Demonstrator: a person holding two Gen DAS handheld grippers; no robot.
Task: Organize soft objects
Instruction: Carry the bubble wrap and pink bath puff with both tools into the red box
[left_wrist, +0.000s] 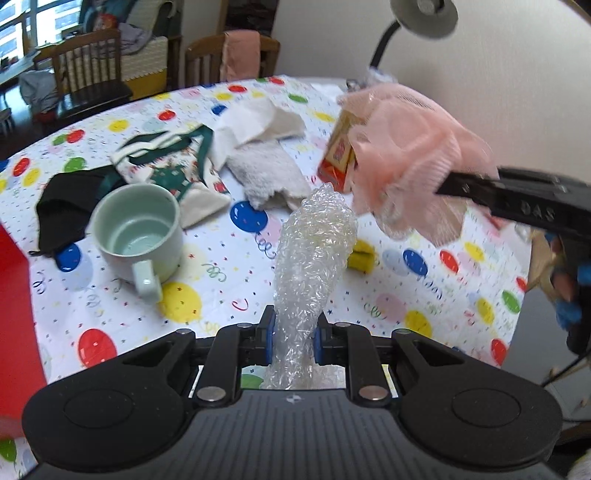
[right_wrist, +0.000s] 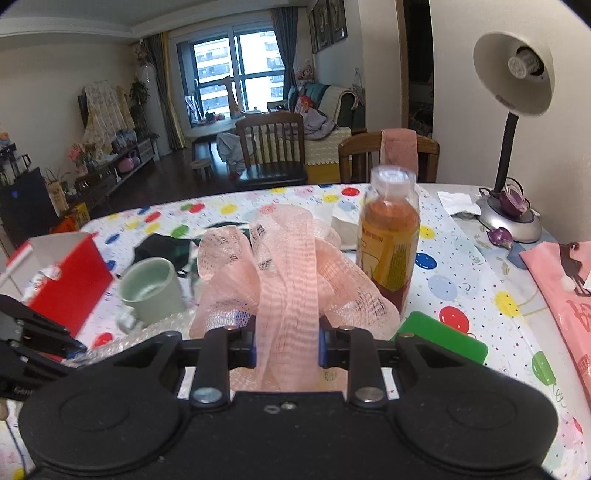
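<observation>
A soft, light roll of bubble wrap (left_wrist: 314, 258) is being squeezed near its end by the left tool (left_wrist: 293, 338), while a floppy pink net sponge (right_wrist: 284, 273) is being pinched by the right tool (right_wrist: 286, 349), both above the desk (left_wrist: 110, 306).

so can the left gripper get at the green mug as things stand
Probably not yet. The path to the green mug looks free, but the left gripper is shut on the bubble wrap, so it would need to drop that first.
</observation>
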